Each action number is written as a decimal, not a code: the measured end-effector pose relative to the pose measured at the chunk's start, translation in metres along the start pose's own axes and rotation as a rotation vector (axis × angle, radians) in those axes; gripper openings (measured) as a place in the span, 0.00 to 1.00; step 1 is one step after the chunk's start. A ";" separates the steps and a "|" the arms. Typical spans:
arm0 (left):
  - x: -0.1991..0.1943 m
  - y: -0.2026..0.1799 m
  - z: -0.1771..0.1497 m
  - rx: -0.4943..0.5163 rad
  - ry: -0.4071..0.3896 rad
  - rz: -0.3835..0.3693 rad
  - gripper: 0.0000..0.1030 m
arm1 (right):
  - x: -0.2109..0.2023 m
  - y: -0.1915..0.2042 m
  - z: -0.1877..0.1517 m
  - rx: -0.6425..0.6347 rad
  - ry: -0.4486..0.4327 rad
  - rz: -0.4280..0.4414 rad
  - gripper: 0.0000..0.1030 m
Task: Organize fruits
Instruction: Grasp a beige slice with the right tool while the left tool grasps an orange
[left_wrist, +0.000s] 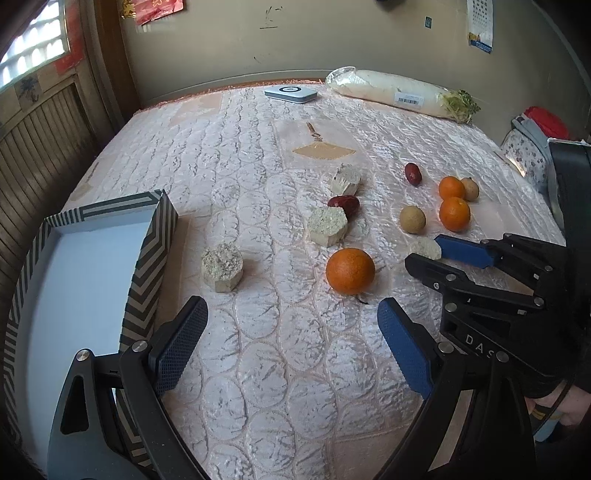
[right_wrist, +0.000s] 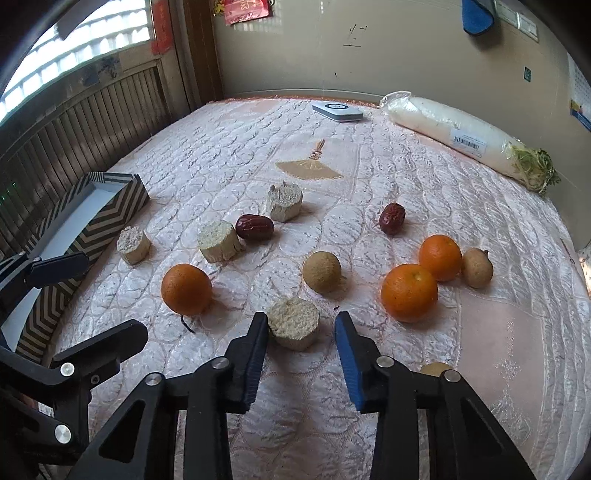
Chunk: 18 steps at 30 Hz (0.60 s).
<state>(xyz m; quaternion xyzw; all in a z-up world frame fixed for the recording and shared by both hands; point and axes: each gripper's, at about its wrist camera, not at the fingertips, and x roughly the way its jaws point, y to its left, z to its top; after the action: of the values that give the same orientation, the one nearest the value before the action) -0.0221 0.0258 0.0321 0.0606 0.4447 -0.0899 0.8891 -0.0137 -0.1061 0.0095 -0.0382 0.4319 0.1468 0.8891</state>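
Pink quilted bedding (right_wrist: 258, 147) covers the bed where the fruits lie. Both grippers are spread apart and hold nothing. One pale cut chunk (right_wrist: 293, 326) sits flat side up between the right gripper (right_wrist: 301, 325) fingers, touching the black one. An orange (left_wrist: 350, 270) rests just ahead of the left gripper (left_wrist: 291, 314). Near the striped box (left_wrist: 147, 236), a red date (right_wrist: 255, 227) lies lengthwise left to right.

I work in a home bedroom: a quilted pink bedspread (right_wrist: 369, 177) under me, wood-panelled wall (right_wrist: 92, 118), red paper decorations (right_wrist: 245, 9), a wall calendar (left_wrist: 480, 26).
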 end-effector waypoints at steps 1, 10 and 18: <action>0.001 -0.001 0.002 0.000 -0.001 -0.003 0.91 | 0.000 0.000 0.000 -0.006 0.000 -0.001 0.26; 0.018 -0.015 0.011 -0.002 0.016 0.007 0.91 | -0.020 -0.017 -0.007 0.035 -0.033 -0.064 0.26; 0.029 -0.021 0.014 0.011 0.021 -0.006 0.62 | -0.030 -0.026 -0.013 0.069 -0.047 -0.071 0.26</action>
<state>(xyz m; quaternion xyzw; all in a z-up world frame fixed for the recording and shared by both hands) 0.0014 -0.0006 0.0171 0.0649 0.4539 -0.0944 0.8837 -0.0336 -0.1408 0.0233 -0.0191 0.4141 0.1012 0.9044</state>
